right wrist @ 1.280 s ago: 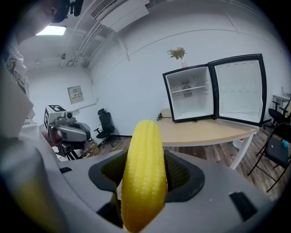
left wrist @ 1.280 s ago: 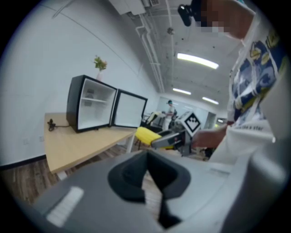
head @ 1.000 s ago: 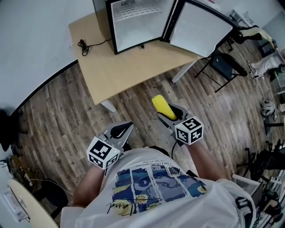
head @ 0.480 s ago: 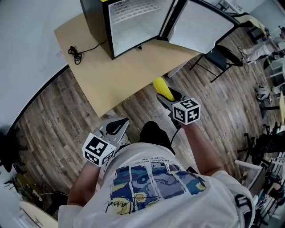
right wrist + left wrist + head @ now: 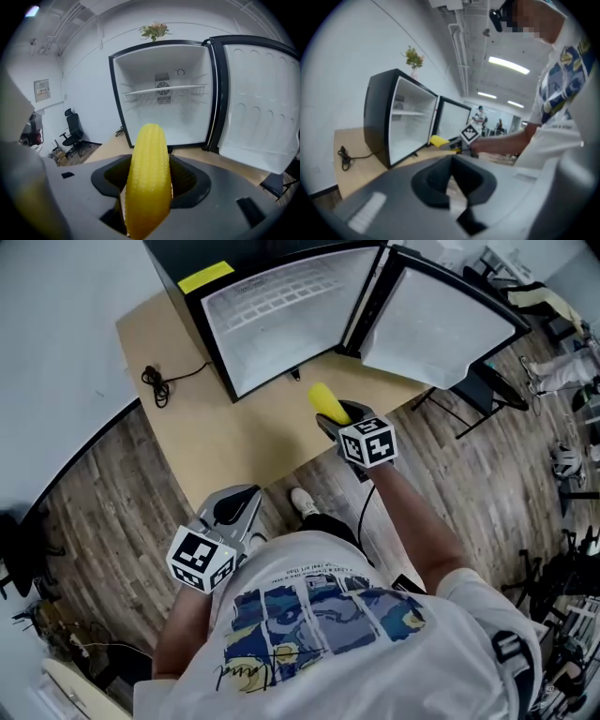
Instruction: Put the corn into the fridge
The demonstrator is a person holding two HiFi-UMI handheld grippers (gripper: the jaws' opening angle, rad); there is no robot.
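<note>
A light wooden table (image 5: 234,442) stands on a grey-brown plank floor (image 5: 103,502). On the tabletop sits a small black fridge (image 5: 281,315), its door (image 5: 441,324) swung wide open out past the table's edge. Beside the fridge a thin black cable (image 5: 155,382) lies partly bunched on the bare wood, seemingly running from the fridge's base.

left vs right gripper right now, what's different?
Load: the right gripper is shut on the corn; the left gripper is shut with nothing between its jaws.
Position: the right gripper is reached out over the table, close to the open fridge; the left gripper hangs back by the person's body, at the table's near edge.
Shared: both point roughly toward the fridge.
</note>
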